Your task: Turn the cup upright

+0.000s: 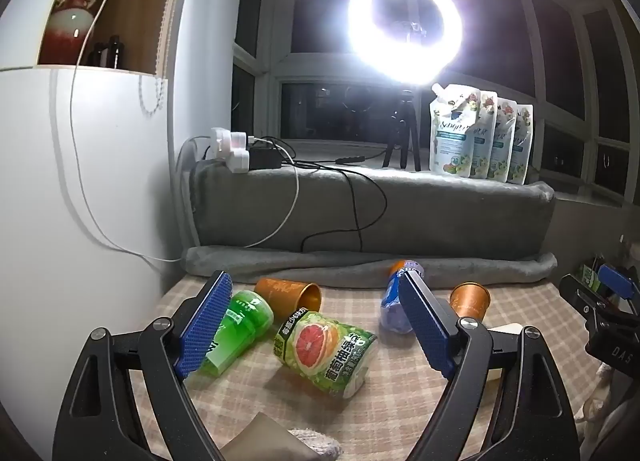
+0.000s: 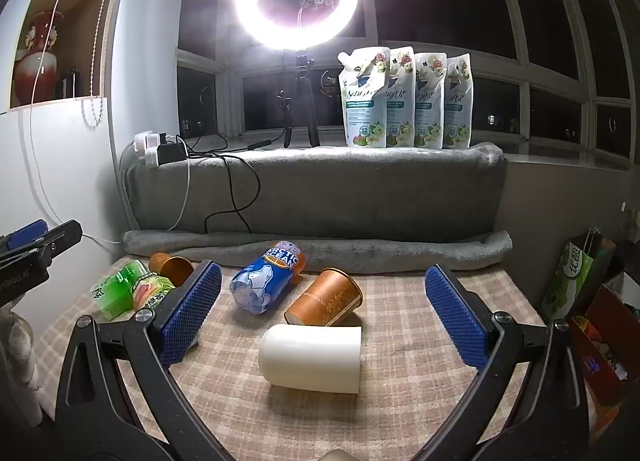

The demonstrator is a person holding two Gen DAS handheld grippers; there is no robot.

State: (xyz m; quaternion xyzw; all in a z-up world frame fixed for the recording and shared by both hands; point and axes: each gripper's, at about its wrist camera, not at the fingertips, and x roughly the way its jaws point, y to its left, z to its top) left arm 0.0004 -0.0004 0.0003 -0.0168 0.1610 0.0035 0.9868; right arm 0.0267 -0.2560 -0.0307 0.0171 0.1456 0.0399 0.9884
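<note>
A cream white cup (image 2: 311, 358) lies on its side on the checked cloth (image 2: 400, 401), between and just beyond the open fingers of my right gripper (image 2: 320, 313). A copper paper cup (image 2: 326, 298) lies on its side just behind it, and shows in the left wrist view (image 1: 469, 301) too. A second copper cup (image 1: 289, 293) lies on its side at the back left, also in the right wrist view (image 2: 170, 267). My left gripper (image 1: 316, 325) is open and empty above a grapefruit bottle (image 1: 326, 349). The right gripper shows at the left wrist view's right edge (image 1: 600, 301).
A green bottle (image 1: 236, 325) and a blue Arctic Ocean can (image 2: 266, 281) lie on the cloth. A grey blanket-covered ledge (image 2: 320, 197) stands behind, with a ring light (image 2: 296, 1), pouches (image 2: 404, 97) and a power strip (image 2: 160, 149). Bags (image 2: 580, 285) stand at the right.
</note>
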